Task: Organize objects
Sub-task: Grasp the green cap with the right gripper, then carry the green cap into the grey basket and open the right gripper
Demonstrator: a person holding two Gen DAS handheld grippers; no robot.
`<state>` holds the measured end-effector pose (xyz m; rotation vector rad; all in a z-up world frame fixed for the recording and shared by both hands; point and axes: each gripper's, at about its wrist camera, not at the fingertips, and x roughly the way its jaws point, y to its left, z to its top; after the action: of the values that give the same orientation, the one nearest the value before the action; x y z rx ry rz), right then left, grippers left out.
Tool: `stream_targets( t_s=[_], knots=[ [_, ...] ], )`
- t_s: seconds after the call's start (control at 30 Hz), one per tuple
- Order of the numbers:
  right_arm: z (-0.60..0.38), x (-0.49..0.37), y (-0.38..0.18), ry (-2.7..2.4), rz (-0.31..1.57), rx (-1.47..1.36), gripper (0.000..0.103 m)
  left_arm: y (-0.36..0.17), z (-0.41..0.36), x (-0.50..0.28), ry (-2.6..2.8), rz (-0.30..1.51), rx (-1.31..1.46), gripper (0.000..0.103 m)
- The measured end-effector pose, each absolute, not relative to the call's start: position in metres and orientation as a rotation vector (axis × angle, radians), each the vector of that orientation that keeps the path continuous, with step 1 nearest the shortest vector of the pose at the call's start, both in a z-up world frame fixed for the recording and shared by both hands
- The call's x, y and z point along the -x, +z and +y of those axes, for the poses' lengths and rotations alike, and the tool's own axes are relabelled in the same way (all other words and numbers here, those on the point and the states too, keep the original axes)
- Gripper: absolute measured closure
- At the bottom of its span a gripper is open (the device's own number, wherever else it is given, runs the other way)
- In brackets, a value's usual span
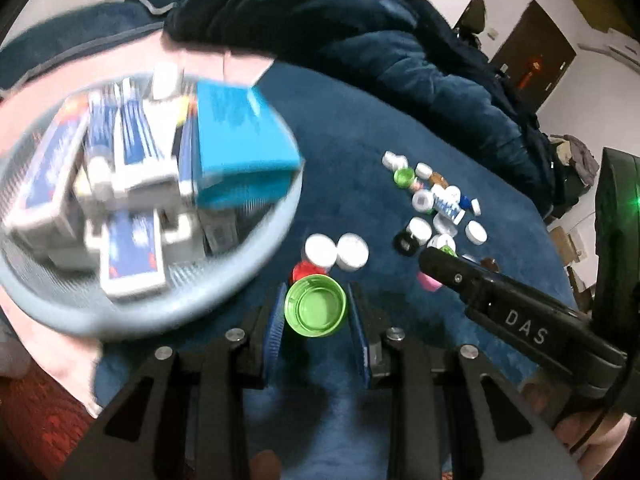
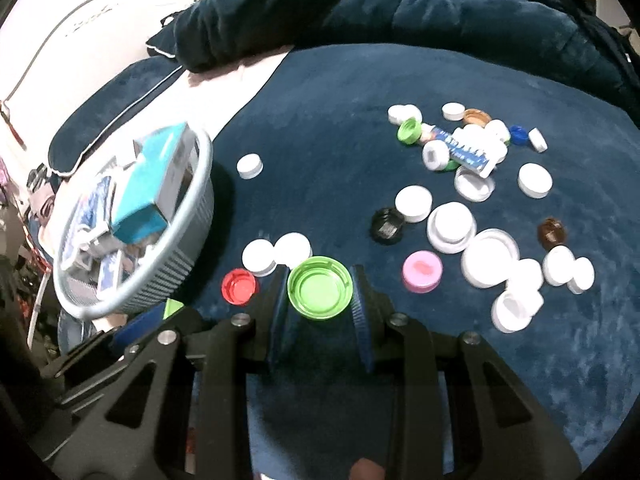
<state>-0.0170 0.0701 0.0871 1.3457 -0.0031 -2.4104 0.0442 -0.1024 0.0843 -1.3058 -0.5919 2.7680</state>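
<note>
I read "DAS" on right gripper arm. Both clenched: left gripper, right alike, each on green cap. Basket rim close left; blue blanket open ahead.

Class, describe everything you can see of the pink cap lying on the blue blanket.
The pink cap is a small, round, plastic-looking lid, paler at its rim, with a darker reddish mark at its centre. It lies flat on the dark blue blanket, apart from its neighbours: a black cap beyond it, white caps to its right, and a green cap held in the right claw to its left. Nothing touches it.
</note>
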Motion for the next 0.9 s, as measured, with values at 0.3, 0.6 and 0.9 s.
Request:
stream_targets(
  t_s=[0.3,0.6,0.9],
  knots=[
    [0.026,0.032,0.149,-2.294,0.051,-1.307,0.072,0.154,-0.168,-0.030,2.830,-0.627,1.381,0.072],
    [-0.025,0.023,0.144,-2.055,-0.050,-1.363,0.072,0.127,-0.230,-0.066,2.818,-0.764,1.558,0.072],
    [-0.059,0.022,0.112,-1.972,-0.160,-1.538,0.072,0.101,-0.216,-0.061,2.788,-0.687,1.642,0.072]
  ],
)
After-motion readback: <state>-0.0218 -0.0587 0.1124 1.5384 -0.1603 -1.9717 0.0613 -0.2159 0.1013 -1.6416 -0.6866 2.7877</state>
